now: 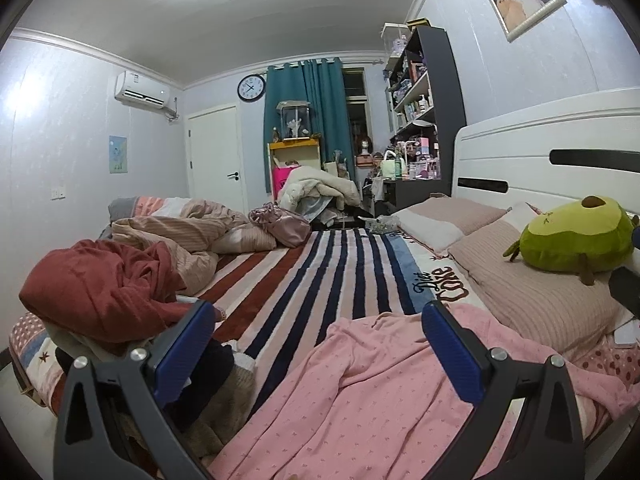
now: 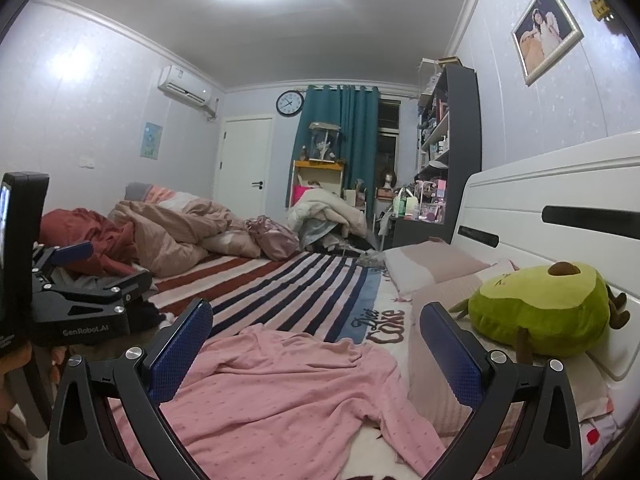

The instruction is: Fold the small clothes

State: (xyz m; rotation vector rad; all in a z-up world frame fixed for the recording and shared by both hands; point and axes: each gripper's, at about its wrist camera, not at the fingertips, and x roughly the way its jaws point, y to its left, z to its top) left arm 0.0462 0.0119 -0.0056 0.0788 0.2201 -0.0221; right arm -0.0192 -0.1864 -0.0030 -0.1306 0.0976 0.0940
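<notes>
Claw [image 2: 316,344] near "Diet Coke" blanket [image 2: 384,320]

Open striped blanket [image 1: 320,276] is seen mid-bed; a claw could be passed there unobstructed. Near side is covered by a rumpled pink garment [image 1: 360,392], lying flat and low. Left edge is blocked by a red garment heap [image 1: 100,284] on piled clothes, with a bunched beige duvet [image 1: 180,236] and pink satin bag [image 1: 282,224] behind. Right side is bounded by pillows [image 1: 532,284], an avocado plush [image 1: 576,236] and the white headboard [image 1: 540,148]. In the right wrist view the left claw [image 2: 100,264] is seen beside the red heap.
</notes>
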